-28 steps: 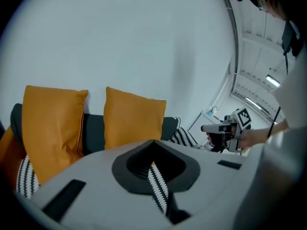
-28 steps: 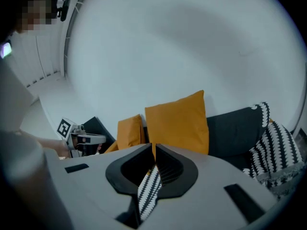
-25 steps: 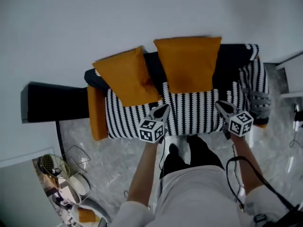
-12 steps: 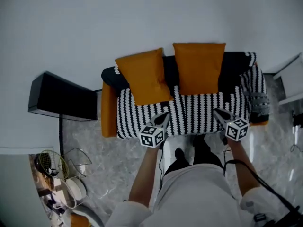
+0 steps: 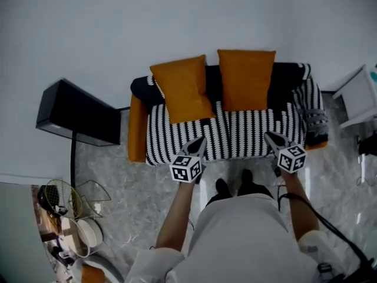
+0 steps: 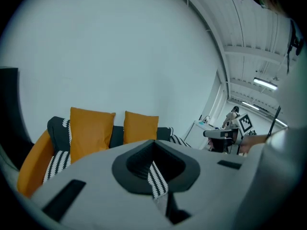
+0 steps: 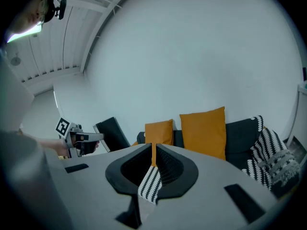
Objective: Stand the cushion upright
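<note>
I look into a living-room corner that seems to be set up inside a larger hall. A sofa (image 5: 247, 134) with a black-and-white striped cover stands against a plain white wall (image 5: 177, 16). The left orange cushion (image 5: 182, 96) and the right orange cushion (image 5: 246, 78) lean on its back. The floor (image 5: 129, 187) is grey and marble-like. A black cabinet (image 5: 76, 112) stands left of the sofa, a white unit (image 5: 356, 99) right of it. The ceiling beams (image 6: 249, 47) are bare, with a strip light (image 6: 265, 83), as in a studio or lab.

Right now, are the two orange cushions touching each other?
Apart. The left gripper view shows a dark strip of sofa back between the left cushion and the right cushion.
</note>
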The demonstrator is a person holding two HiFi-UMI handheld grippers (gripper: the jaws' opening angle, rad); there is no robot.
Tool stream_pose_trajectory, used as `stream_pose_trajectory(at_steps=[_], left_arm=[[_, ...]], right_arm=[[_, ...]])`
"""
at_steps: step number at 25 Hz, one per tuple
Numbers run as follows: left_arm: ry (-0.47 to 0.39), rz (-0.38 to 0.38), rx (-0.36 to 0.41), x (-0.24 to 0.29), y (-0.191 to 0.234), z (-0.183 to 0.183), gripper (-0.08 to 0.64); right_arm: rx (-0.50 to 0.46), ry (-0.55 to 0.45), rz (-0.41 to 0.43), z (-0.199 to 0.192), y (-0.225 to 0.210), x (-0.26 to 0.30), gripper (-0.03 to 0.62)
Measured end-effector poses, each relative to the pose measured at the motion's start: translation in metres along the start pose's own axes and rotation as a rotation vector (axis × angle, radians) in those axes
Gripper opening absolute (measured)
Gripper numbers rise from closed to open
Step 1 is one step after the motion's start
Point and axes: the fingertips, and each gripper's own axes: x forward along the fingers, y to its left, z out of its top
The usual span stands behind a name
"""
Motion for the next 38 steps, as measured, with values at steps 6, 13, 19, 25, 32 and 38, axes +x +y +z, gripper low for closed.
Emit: stream_pose_trajectory(at_steps=[6, 13, 19, 25, 32, 38], left_arm=[[-0.009, -0.013, -0.003, -0.017, -0.026, -0.01, 0.002], [-0.024, -0.015, -0.015, -0.025, -0.043, -0.01, 0.002], [-0.034, -0.014, 0.001, -0.026, -0.051, -0.003, 0.002], [-0.033, -0.011, 0.006, -0.028, -0.056, -0.004, 0.002], [-0.044, -0.013, 0.015, -0.03, -0.063, 0.003, 0.002], [-0.043, -0.009, 0.019, -0.034, -0.068, 0.001, 0.002]], right_arm=[[0.005, 0.018, 0.012, -0.006, 0.002, -0.019, 0.049], [-0.021, 0.024, 0.027, -0.008, 0.003, -0.041, 0.041], [-0.015, 0.017, 0.042, -0.003, 0.004, -0.051, 0.041], [0.002, 0.015, 0.044, -0.003, 0.001, -0.053, 0.041], [-0.012, 0.013, 0.062, 0.002, 0.005, -0.054, 0.041], [-0.018, 0.01, 0.069, 0.003, 0.006, -0.058, 0.041]])
